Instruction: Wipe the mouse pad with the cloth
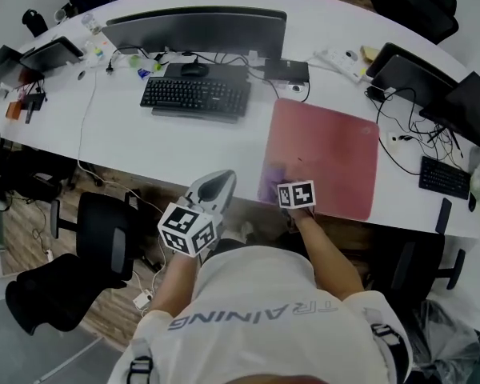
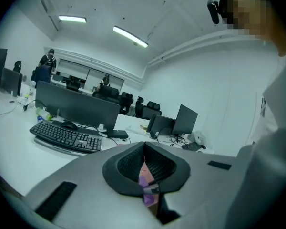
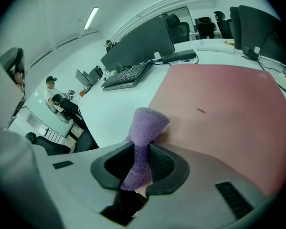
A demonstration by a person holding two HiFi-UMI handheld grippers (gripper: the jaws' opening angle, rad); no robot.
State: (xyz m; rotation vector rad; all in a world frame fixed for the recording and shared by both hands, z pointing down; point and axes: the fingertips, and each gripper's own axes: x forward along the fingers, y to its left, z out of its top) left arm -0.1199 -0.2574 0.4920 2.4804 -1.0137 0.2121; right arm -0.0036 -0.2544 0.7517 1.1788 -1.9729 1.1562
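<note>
A red mouse pad (image 1: 328, 154) lies on the white desk (image 1: 128, 134), right of centre, reaching the near edge. My right gripper (image 1: 282, 184) hangs over the pad's near left corner, shut on a purple cloth (image 1: 270, 178). In the right gripper view the cloth (image 3: 145, 128) stands bunched between the jaws of my right gripper (image 3: 142, 159), its tip on the pad (image 3: 224, 104) near the left border. My left gripper (image 1: 214, 187) hovers off the desk's front edge, left of the pad. In its own view my left gripper (image 2: 144, 163) has its jaws pressed together with nothing held.
A black keyboard (image 1: 195, 96), a mouse (image 1: 194, 69) and a wide monitor (image 1: 196, 30) stand left of the pad. Cables, a second keyboard (image 1: 446, 177) and dark screens (image 1: 432, 82) crowd the right end. A black office chair (image 1: 104, 230) stands below the desk edge.
</note>
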